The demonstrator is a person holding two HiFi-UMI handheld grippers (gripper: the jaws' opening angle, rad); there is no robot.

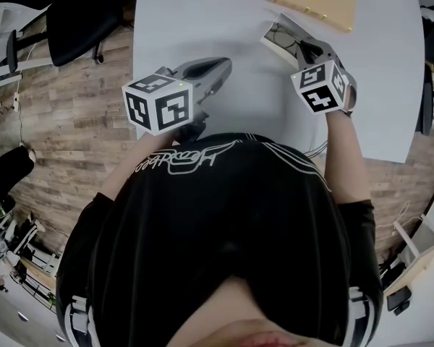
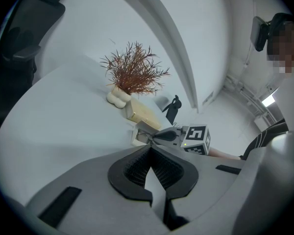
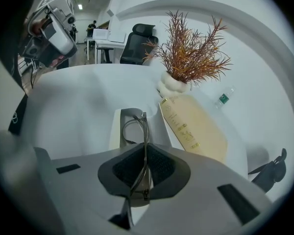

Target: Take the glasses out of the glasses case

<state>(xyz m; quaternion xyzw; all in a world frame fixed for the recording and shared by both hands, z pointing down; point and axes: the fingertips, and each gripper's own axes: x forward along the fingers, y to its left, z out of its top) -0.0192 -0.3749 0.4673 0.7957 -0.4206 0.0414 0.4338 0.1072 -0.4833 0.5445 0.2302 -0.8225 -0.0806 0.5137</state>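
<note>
- Right gripper: the black ribbed pads are clamped on the glasses, which we see edge-on as a thin metal wire frame running straight down the gap.
- Past the jaw tips, the glasses' rounded rim loop reaches out over the open glasses case. We cannot tell whether the far end touches the case.
- The case is white, shallow and rectangular with soft corners. It lies flat on the tabletop directly ahead of the right jaws, its lid folded open on the right.
- Left gripper: the ribbed jaws are together with nothing between them. In the head view it hangs over the tabletop well apart from the case, to its left.
- The tabletop is smooth, matte and pale grey, with a curved outer edge. It is broad and bare between the two grippers and on the case's left side.
- Just beside the case on the right lies a flat tan box with small gold-coloured fittings along one long edge. The room on that side is narrow.
- Beyond the box stands a white lobed vase holding dry rust-red sprigs, fine and branching.
- A small clear bottle lies further right, and a black figurine stands near the tabletop's right edge.
- Farthest back is a black office chair, off the tabletop.
</note>
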